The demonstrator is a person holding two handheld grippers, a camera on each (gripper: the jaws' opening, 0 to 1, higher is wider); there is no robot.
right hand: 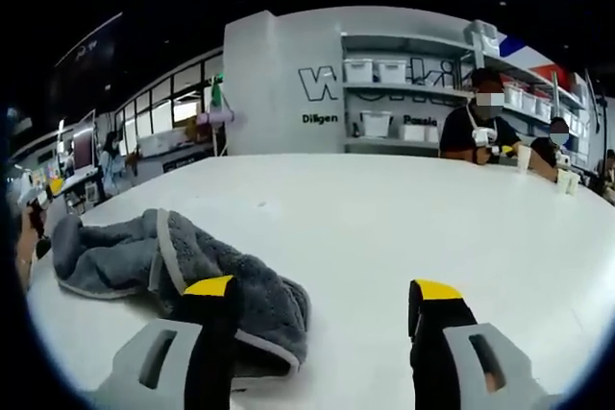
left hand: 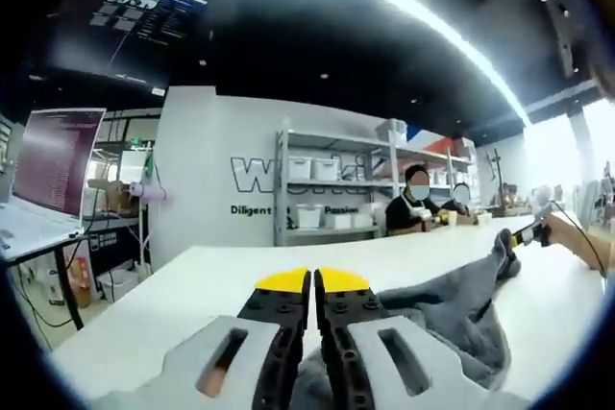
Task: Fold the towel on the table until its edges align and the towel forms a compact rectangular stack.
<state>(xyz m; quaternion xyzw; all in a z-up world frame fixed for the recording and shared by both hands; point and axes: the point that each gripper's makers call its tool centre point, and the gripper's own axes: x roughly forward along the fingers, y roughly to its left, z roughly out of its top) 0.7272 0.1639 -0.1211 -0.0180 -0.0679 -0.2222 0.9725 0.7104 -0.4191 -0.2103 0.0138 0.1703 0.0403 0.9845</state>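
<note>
Left gripper view: low over the white tabletop [left hand: 192, 285], facing along it toward the shelves [left hand: 332, 189] at the far wall.
Right gripper view: just above the tabletop [right hand: 384, 228], facing the same shelves [right hand: 394, 93].
Shared: tabletop, grey towel [left hand: 452, 309] [right hand: 163, 266], shelves, seated people [right hand: 476, 127].

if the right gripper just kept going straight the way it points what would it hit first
Probably nothing soon. The right gripper is open, and between its jaws lies bare white table. The grey towel sits off by its left jaw, perhaps brushing it. Far ahead stand shelves, though depth is hard to judge.
</note>
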